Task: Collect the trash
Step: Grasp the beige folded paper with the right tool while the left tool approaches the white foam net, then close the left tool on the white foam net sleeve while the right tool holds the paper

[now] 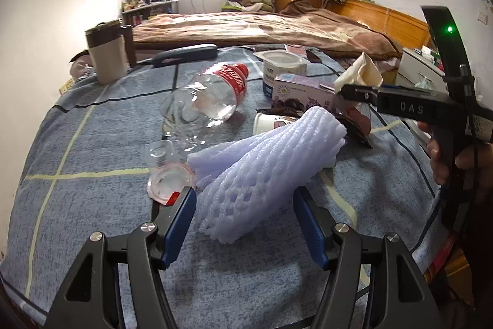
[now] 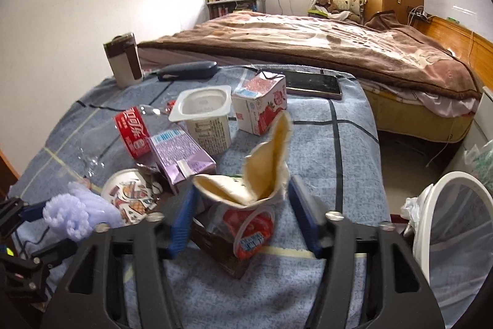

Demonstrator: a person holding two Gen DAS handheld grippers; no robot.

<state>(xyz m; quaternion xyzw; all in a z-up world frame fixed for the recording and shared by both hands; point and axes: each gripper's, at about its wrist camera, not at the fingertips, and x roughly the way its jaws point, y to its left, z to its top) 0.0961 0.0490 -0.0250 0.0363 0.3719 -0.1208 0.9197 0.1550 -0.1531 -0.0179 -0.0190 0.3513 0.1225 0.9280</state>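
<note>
Trash lies on a blue cloth-covered table (image 1: 92, 144). My left gripper (image 1: 245, 205) is open around the near end of a lilac foam fruit net (image 1: 265, 165); the net also shows in the right wrist view (image 2: 77, 211). My right gripper (image 2: 242, 205) is open, its fingers either side of a torn cream paper cup (image 2: 265, 168) above a clear red-lidded cup (image 2: 249, 230). In the left wrist view the right gripper (image 1: 348, 91) reaches in from the right beside that paper cup (image 1: 363, 70). A clear bottle with a red label (image 1: 209, 100) lies on its side.
A white yoghurt tub (image 2: 206, 116), a strawberry milk carton (image 2: 262, 104), a purple carton (image 2: 181, 156) and a printed paper cup (image 2: 129, 193) stand mid-table. A tumbler (image 1: 106, 51), a phone (image 2: 311, 85) and a dark case (image 2: 188, 70) are at the back. A white mesh bin (image 2: 456, 233) stands at the right, a bed behind.
</note>
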